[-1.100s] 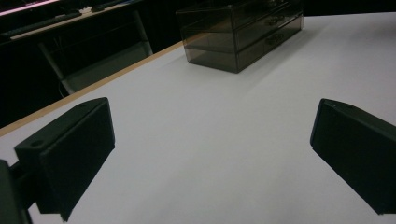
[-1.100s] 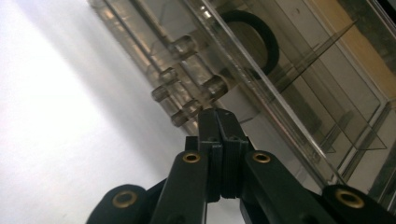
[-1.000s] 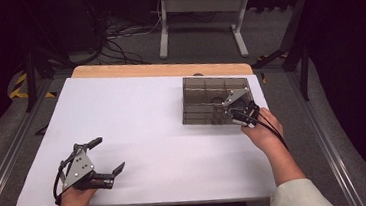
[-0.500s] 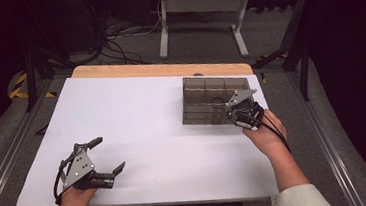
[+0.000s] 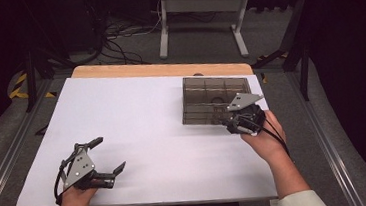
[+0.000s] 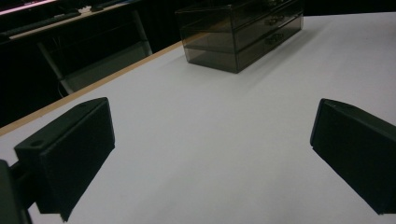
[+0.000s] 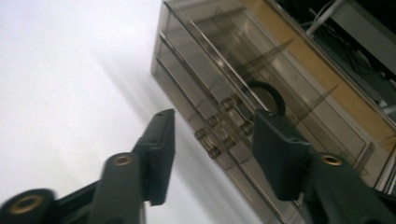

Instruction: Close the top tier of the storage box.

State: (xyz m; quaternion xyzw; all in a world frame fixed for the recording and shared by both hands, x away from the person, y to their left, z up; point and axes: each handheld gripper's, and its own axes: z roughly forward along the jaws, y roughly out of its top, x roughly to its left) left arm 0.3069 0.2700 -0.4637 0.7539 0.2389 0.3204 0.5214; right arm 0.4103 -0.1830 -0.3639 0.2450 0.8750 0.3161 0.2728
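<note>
Nearest the person, the left gripper (image 5: 99,160) rests at the front left of the white tabletop (image 5: 137,117), its fingers (image 6: 70,149) wide apart with nothing between them. Farther in, at the right, the right gripper (image 5: 229,121) sits just in front of the smoky clear drawer box (image 5: 215,99). Its fingers (image 7: 159,149) have just been opening and now stand apart, with nothing pressed between them; the small drawer knobs (image 7: 224,126) lie beyond the tips.

The drawers look pushed in flush, so the work on the drawer front seems finished and the hand appears to be letting go. The right gripper view is blurred, though, so a drawer left slightly ajar cannot be ruled out. A dark ring (image 7: 267,97) lies inside the box. What is left is probably just drawing the gripper clear.

Beyond the white sheet, a strip of wooden edge (image 5: 163,68) shows. Past it are grey floor, loose cables (image 5: 114,33) and a white stand's legs (image 5: 198,16) in a dim room.
</note>
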